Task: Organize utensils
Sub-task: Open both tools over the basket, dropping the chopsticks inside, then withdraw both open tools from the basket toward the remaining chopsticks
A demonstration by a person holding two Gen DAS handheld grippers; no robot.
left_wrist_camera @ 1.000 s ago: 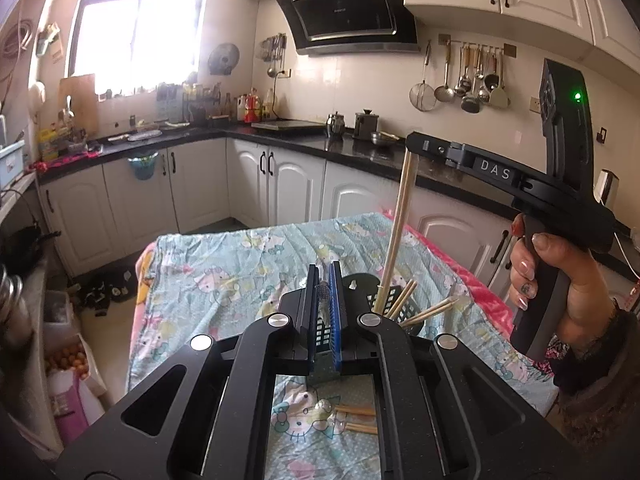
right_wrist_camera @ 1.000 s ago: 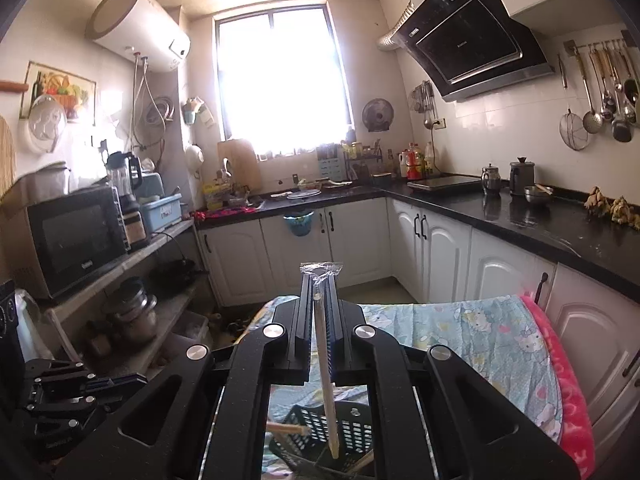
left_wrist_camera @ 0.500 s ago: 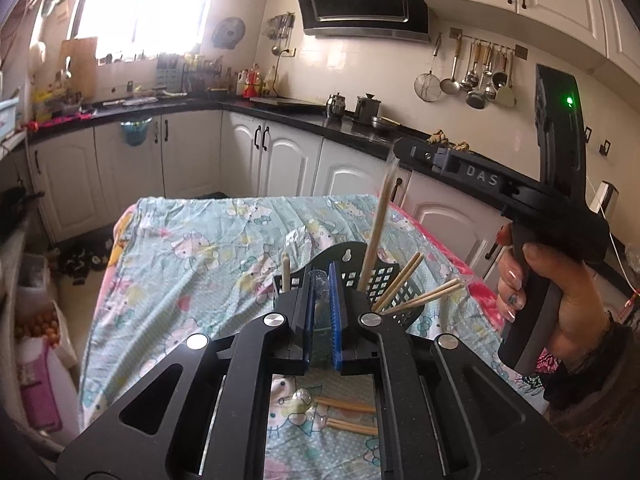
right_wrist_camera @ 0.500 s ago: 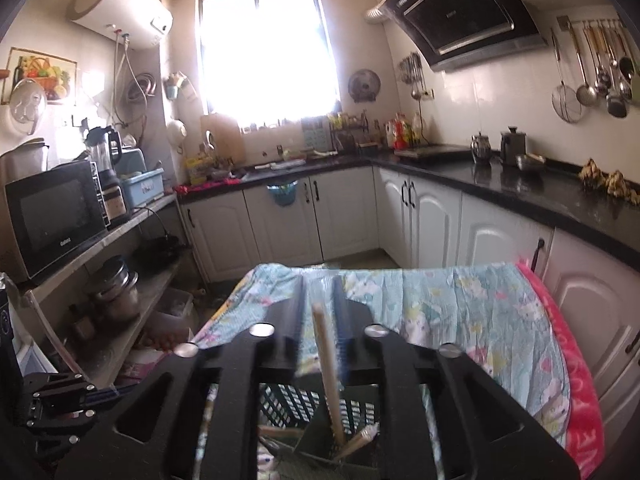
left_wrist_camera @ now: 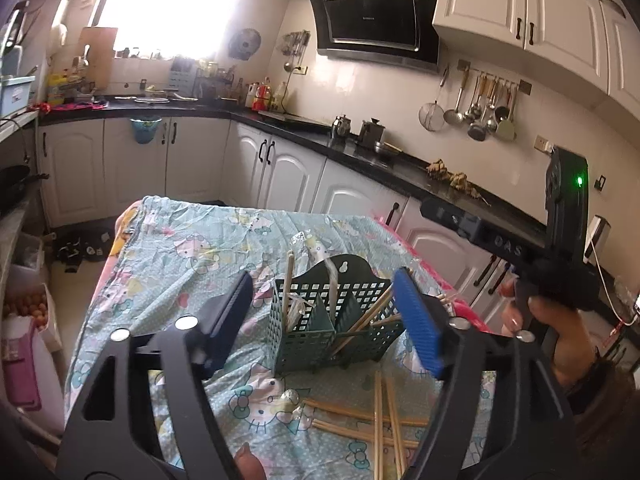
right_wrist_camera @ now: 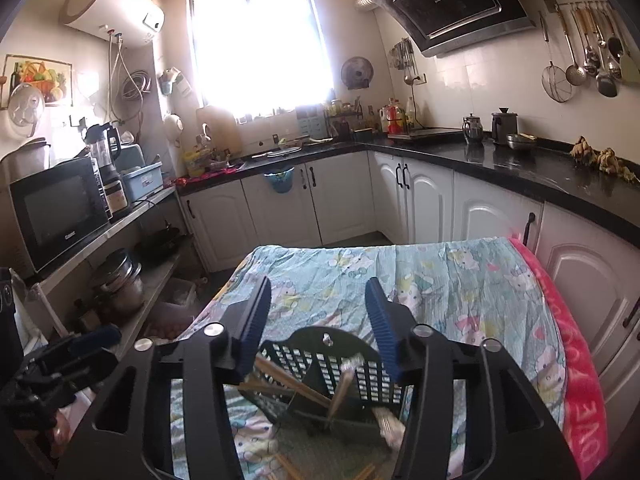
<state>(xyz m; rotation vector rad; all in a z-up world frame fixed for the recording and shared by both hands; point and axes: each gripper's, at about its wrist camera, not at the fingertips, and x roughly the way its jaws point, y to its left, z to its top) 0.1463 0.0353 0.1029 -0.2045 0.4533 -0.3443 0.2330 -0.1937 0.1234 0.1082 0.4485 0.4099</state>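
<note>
A green slotted basket (left_wrist_camera: 304,344) stands on the table with several wooden chopsticks (left_wrist_camera: 360,320) leaning in it. A clear-wrapped utensil (left_wrist_camera: 297,309) sits in its left compartment. My left gripper (left_wrist_camera: 322,314) hangs just before the basket, its jaws opening wide, nothing pressed between the pads. My right gripper (right_wrist_camera: 318,314) hovers over the basket (right_wrist_camera: 320,360), jaws opening too, with chopsticks (right_wrist_camera: 288,380) lying inside below it. Loose chopsticks (left_wrist_camera: 380,420) lie on the cloth in front of the basket. A hand holds the right gripper (left_wrist_camera: 452,220) at the right.
The table wears a light blue cartoon-print cloth (left_wrist_camera: 180,256) with a pink edge (right_wrist_camera: 576,360). White cabinets and a black counter (right_wrist_camera: 500,160) run behind and to the right. A shelf with a microwave (right_wrist_camera: 56,208) stands on the left.
Both grippers sank toward the basket and went from shut to open. The left let go of the clear-wrapped utensil, the right of a chopstick; both now rest in the basket.
</note>
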